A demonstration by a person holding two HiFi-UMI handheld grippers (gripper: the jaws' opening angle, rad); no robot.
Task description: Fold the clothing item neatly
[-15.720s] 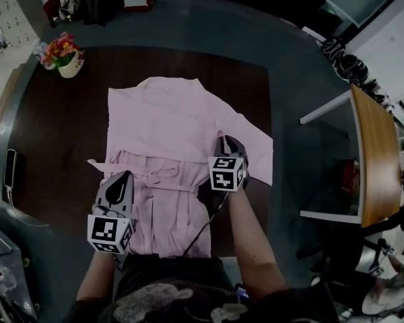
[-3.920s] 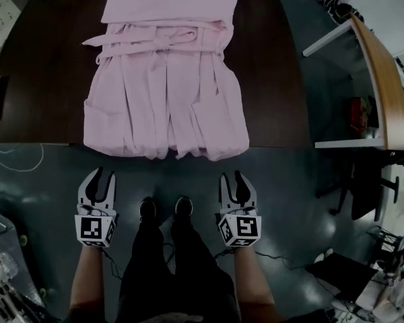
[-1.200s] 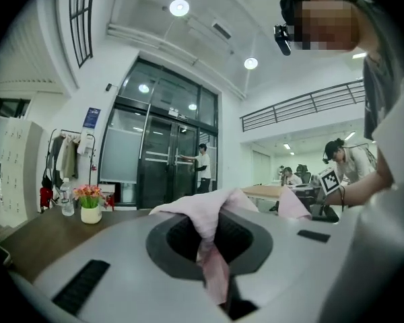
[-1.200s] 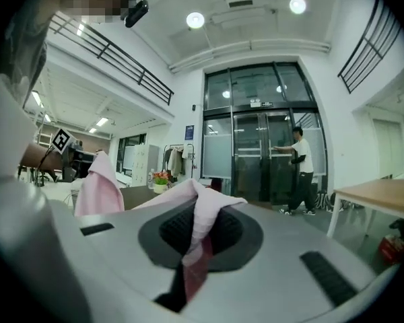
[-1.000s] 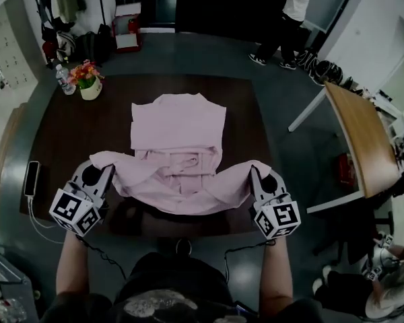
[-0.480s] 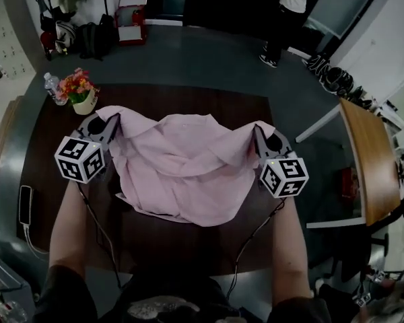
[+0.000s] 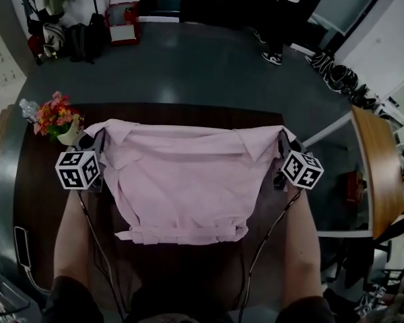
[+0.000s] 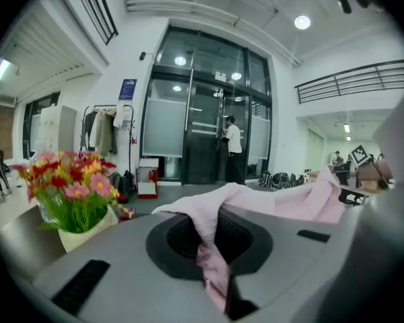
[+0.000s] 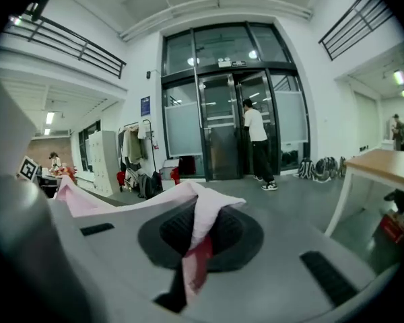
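Left claw [image 8: 212, 274] and right claw [image 9: 192, 268] each clench an upper corner of the pink garment [image 7: 188, 180], held spread above the dark desk [image 7: 34, 200]; soft, light and likely slippery, it seems best taken at corners; the head view shows its whole hanging span, the gripper views only pinched folds.

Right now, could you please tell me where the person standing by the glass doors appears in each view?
Head view: the person is at the top edge, right of centre, partly cut off by the frame.
Left gripper view: small, just right of centre, in the background.
Right gripper view: right of centre, in the background.
Shared landmark: the pink garment, which lies in front of the person in every view.
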